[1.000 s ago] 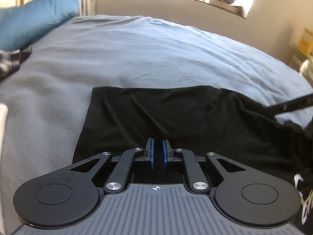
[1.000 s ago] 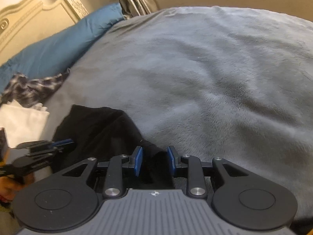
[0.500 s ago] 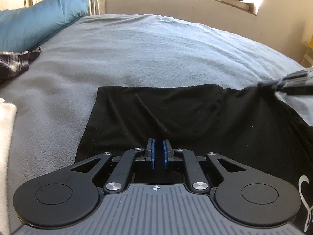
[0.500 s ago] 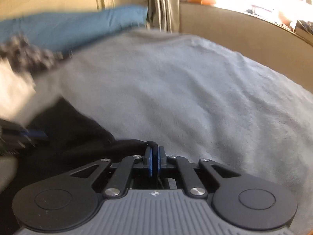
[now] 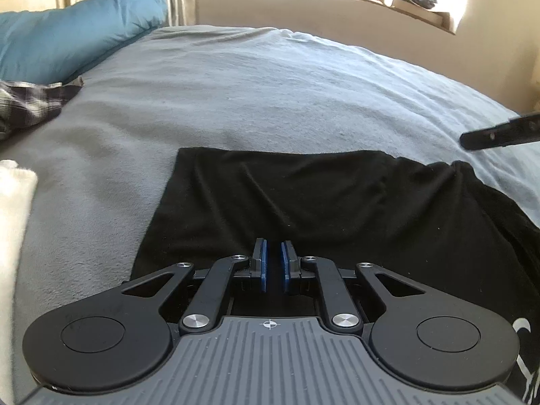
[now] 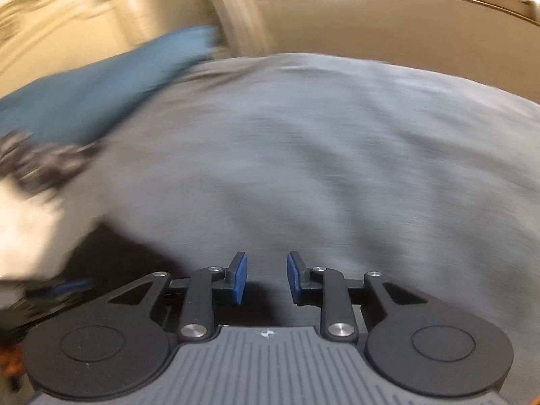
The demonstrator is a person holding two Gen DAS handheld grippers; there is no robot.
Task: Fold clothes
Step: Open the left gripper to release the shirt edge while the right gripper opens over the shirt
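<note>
A black garment (image 5: 320,202) lies flat on the grey blanket (image 5: 270,94), with a white print at its right end. My left gripper (image 5: 273,256) sits at its near edge, the blue pads a narrow gap apart with black cloth between them. In the left wrist view my right gripper (image 5: 472,140) hovers above the garment's far right corner, clear of it. The right wrist view is blurred: the right gripper (image 6: 266,270) has its jaws opening with nothing between them and only blanket beneath. The black garment (image 6: 128,256) lies to its left, beside the left gripper (image 6: 67,285).
A blue pillow (image 5: 67,40) lies at the far left of the bed, with a plaid garment (image 5: 30,101) below it and a white cloth (image 5: 13,219) at the left edge. A beige wall with a sunlit sill (image 5: 303,3) runs behind the bed.
The right gripper shut on the garment's right corner, then let it go, opened and lifted away. That corner now lies on the blanket. The left gripper has kept its place.
</note>
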